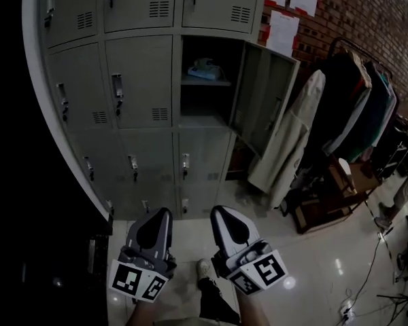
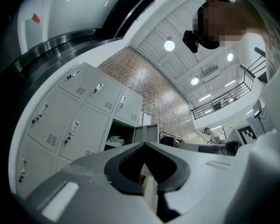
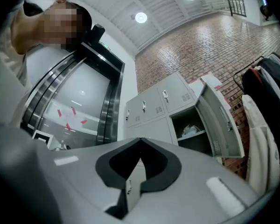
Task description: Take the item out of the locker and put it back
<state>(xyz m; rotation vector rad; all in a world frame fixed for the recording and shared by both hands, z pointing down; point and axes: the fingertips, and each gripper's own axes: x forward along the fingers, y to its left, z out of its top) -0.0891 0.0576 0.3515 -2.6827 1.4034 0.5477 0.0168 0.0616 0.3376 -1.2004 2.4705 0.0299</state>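
Both grippers hang low and near, well apart from the open locker [image 1: 205,117] at the far side, its door [image 1: 264,95] swung out to the right. The item [image 1: 204,68], a pale bundle, sits on the shelf [image 1: 205,83] in that compartment's upper half. The way to do this well, I'd say: come in square, rise to shelf level, spread 1 pair of jaws before entering, and stay clear of the door. Left gripper [image 1: 165,212]: jaws pressed together, nothing between them. Right gripper [image 1: 218,211]: tips meeting too, empty.
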